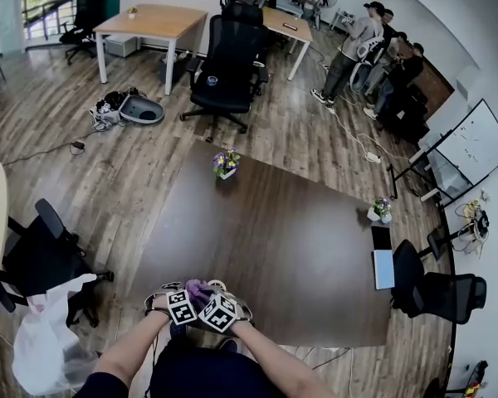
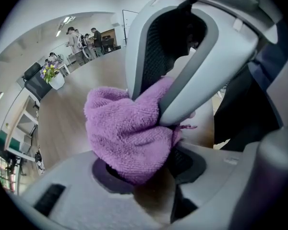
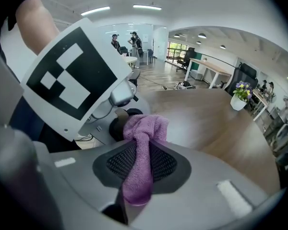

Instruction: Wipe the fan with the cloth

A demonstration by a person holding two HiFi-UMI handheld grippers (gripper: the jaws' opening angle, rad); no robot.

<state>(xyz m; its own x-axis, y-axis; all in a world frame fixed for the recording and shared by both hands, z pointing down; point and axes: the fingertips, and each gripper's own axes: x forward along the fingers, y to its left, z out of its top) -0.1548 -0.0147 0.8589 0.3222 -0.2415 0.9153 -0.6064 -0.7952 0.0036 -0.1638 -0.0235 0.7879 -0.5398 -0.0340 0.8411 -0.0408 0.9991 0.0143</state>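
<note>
Right at the near edge of the dark brown rectangular wooden table (image 1: 282, 239), the two grippers sit close together with their marker cubes almost touching, and the fluffy purple terry cloth (image 2: 125, 133) is caught between them. The left gripper (image 2: 134, 181) has its jaws partly closed on a thick bunched wad of the cloth. The right gripper (image 3: 134, 176) is clamped on a narrower fold of the same cloth, which drapes down across its black ribbed pads. So each claw grips one end, about half closed.

I cannot pick out a fan with any certainty in these views, so the wiping itself does not look to have begun.

Further out on the table stand a small white pot of purple and yellow flowers (image 1: 225, 164) and a second pot (image 1: 381, 211) near the right edge. Beyond them are a black office chair (image 1: 228, 65) and a group of people (image 1: 357, 48).

The likely trouble is the shared hold. If the hands draw apart, the thin fold may slide out of the right jaws. A cloth balled this tightly would also offer little flat face for wiping.
</note>
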